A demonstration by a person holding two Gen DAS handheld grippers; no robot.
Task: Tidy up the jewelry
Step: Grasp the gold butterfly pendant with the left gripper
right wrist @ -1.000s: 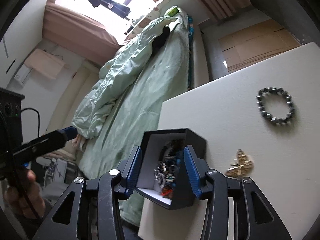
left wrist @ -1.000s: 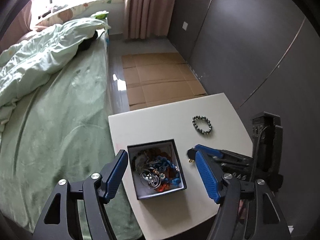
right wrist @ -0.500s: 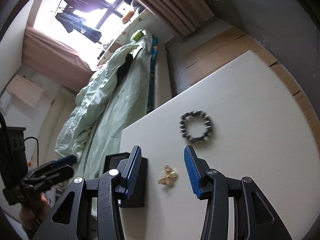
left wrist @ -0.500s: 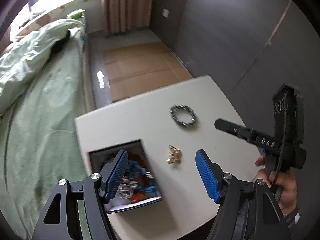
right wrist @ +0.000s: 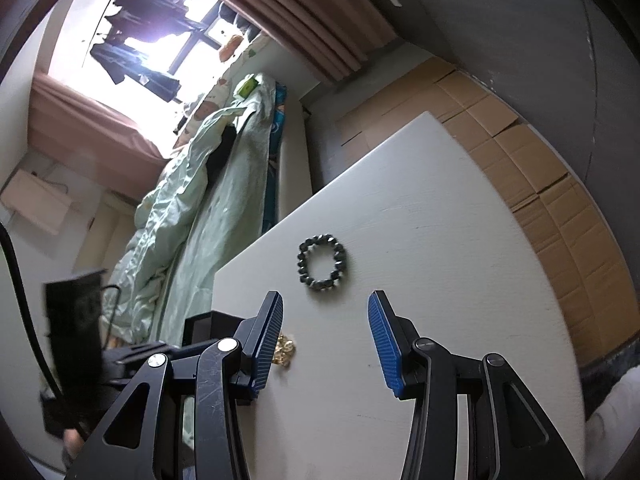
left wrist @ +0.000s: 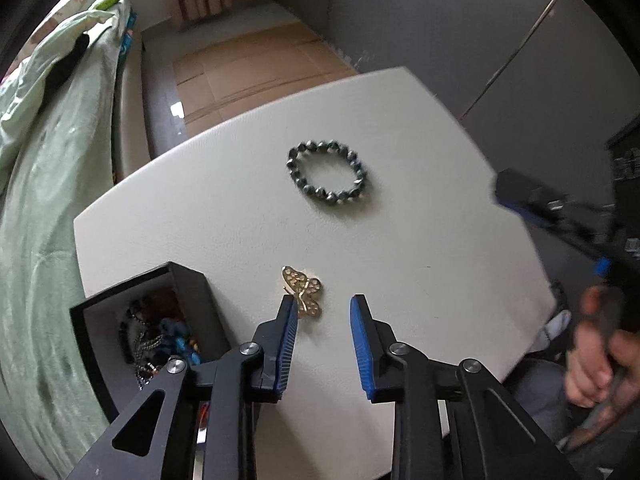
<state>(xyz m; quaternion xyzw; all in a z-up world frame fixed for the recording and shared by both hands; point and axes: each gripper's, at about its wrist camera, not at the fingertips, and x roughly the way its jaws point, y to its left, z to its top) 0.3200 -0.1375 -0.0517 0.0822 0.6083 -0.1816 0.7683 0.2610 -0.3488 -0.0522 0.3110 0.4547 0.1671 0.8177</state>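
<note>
White counter [left wrist: 420, 248]: carries three lots. Black box [left wrist: 192, 280], open top, near left corner, holding tangled chains and blue beads. Gold butterfly brooch [left wrist: 303, 290], flat on counter just right of box, its near wing beside the left finger tip. Dark beaded bracelet [left wrist: 328, 172], flat, farther back, apart from brooch. Left gripper [left wrist: 325, 306]: jaws parted, holding nothing. Right gripper [right wrist: 326, 308]: jaws wide apart, empty, bracelet [right wrist: 323, 266] just beyond. Green-sheeted bed [left wrist: 44, 168] alongside.
</note>
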